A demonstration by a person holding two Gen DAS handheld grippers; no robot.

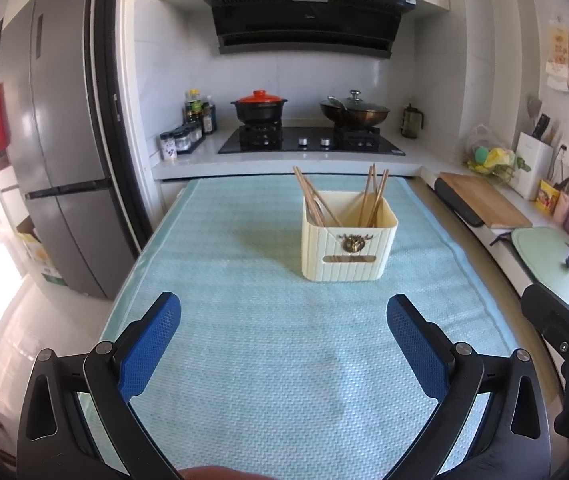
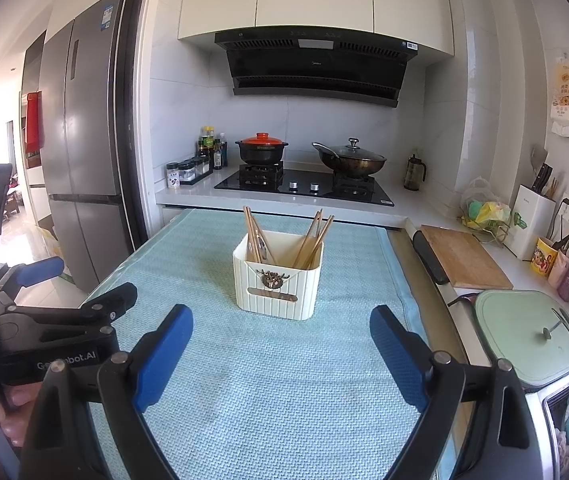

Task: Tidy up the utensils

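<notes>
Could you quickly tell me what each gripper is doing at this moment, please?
Left gripper: open, holding nothing, above the blue mat.
Right gripper: open, holding nothing, facing the utensil box.

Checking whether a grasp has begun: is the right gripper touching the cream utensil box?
Apart. In the right wrist view the right gripper stands open with bare blue mat between its fingertips and the cream utensil box.

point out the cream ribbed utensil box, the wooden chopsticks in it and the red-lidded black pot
cream ribbed plastic utensil box (image 1: 344, 258): left wrist view, on its front wall
wooden chopsticks (image 1: 376, 194): left wrist view, on the right-hand bundle's shafts
black pot with red lid (image 2: 262, 146): right wrist view, on its body
</notes>
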